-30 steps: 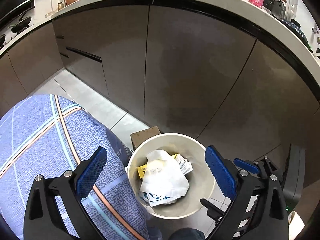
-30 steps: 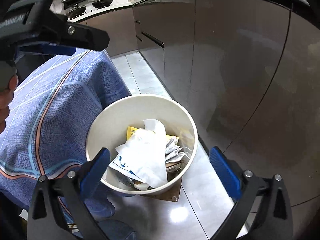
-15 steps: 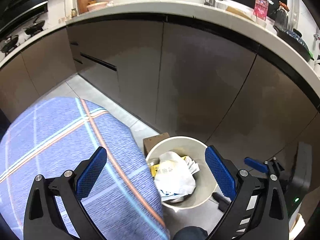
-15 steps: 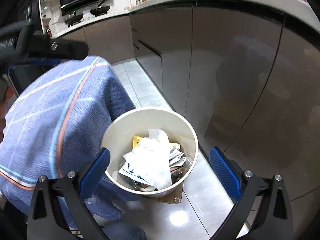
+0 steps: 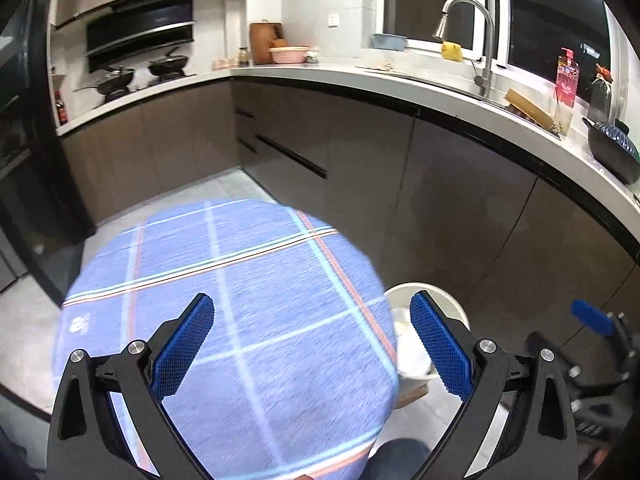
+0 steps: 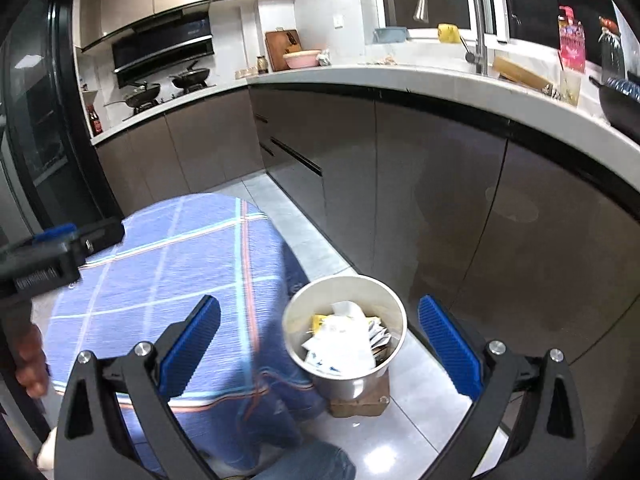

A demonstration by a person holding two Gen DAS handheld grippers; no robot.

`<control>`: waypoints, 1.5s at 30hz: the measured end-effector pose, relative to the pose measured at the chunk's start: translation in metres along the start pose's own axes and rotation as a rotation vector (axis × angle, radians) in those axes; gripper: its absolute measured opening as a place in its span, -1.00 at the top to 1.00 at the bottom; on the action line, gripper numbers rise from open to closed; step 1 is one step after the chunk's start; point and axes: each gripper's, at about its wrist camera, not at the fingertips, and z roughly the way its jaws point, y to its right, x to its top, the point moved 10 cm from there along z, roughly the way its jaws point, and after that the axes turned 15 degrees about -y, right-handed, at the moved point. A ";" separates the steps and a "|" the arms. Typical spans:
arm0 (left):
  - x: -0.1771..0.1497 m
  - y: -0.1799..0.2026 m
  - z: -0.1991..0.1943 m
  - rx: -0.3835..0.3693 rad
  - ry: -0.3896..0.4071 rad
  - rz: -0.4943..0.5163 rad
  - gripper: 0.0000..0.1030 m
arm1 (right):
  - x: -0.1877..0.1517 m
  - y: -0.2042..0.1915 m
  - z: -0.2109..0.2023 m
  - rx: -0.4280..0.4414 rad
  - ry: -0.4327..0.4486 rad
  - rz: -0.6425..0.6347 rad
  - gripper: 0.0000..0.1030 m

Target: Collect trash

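A round cream bin (image 6: 384,300) stands on the floor atop a small brown block (image 6: 360,402), beside the cabinets. White paper and yellow wrappers (image 6: 340,340) fill it. My right gripper (image 6: 320,344) hangs open well above the bin, holding nothing. My left gripper (image 5: 310,344) is open too, above a round table with a blue plaid cloth (image 5: 240,288). In the left wrist view only the bin's rim (image 5: 432,290) shows past the table edge. The left gripper's body (image 6: 52,256) and a hand (image 6: 30,356) appear at the left of the right wrist view.
Dark cabinet fronts (image 6: 440,200) curve under a white counter (image 6: 400,76) with a sink tap (image 6: 476,20), a pink bottle (image 6: 572,40) and a black pot (image 5: 612,148). A stove with pans (image 5: 132,76) is at the back left. Pale floor tiles (image 6: 300,224) run between table and cabinets.
Both grippers have lifted and tilted up away from the bin, so the counter and window come into view. The left one has swung over the plaid table. Both stay open.
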 end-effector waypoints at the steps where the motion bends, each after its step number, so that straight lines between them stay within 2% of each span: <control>1: -0.007 -0.005 -0.007 0.011 -0.001 -0.003 -0.84 | -0.003 -0.006 -0.011 -0.010 -0.003 -0.002 -0.94; 5: -0.033 -0.026 -0.035 0.019 -0.024 -0.043 -0.84 | -0.013 -0.024 -0.041 -0.067 -0.005 -0.002 -0.94; 10: -0.055 -0.046 -0.062 0.038 -0.012 -0.085 -0.84 | -0.028 -0.045 -0.070 -0.084 -0.004 -0.005 -0.94; 18: -0.088 -0.071 -0.099 0.109 0.017 -0.146 -0.84 | -0.047 -0.090 -0.089 -0.041 -0.019 -0.107 -0.94; 27: -0.094 -0.086 -0.118 0.177 0.038 -0.197 -0.84 | -0.049 -0.109 -0.091 -0.010 -0.028 -0.158 -0.94; 45: -0.091 -0.082 -0.115 0.176 0.021 -0.183 -0.84 | -0.043 -0.103 -0.079 0.012 -0.039 -0.168 -0.94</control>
